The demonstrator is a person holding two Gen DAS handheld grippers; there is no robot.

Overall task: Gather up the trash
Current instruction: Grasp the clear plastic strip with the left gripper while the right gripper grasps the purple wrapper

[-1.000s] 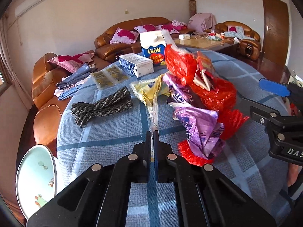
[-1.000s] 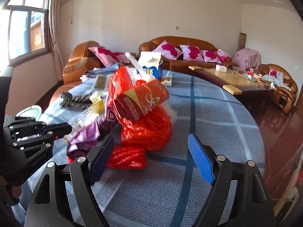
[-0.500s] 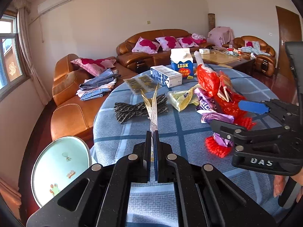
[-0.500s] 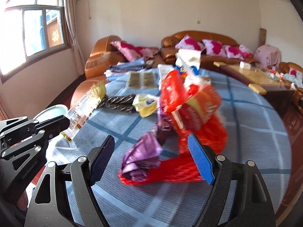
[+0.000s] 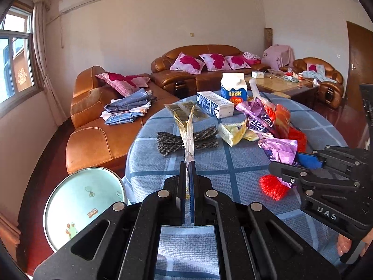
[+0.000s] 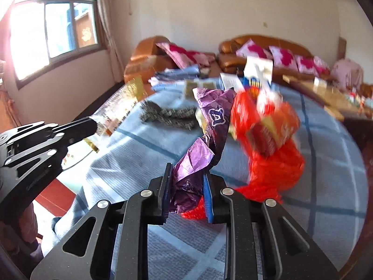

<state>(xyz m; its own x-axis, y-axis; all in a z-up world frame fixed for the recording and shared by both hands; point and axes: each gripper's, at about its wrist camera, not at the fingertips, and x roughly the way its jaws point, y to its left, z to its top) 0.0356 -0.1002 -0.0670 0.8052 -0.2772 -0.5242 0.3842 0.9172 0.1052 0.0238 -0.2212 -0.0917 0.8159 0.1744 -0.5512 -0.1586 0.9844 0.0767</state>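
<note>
1. We hold two pieces of trash. The left gripper (image 5: 188, 182) is clamped flat on the lower end of a clear-and-gold wrapper (image 5: 187, 130), which stands up off the table (image 5: 233, 170).
2. The right gripper (image 6: 186, 193) is closed on the crumpled purple wrapper (image 6: 205, 149), just beside the red mesh bag (image 6: 275, 163).
3. We judge both wrappers feather-light, limp and slick, so a pinch on a bunched fold should hold better than a single edge.
4. Both grippers point forward over the near table edge, left one beside the bin (image 5: 84, 205) below.
</note>
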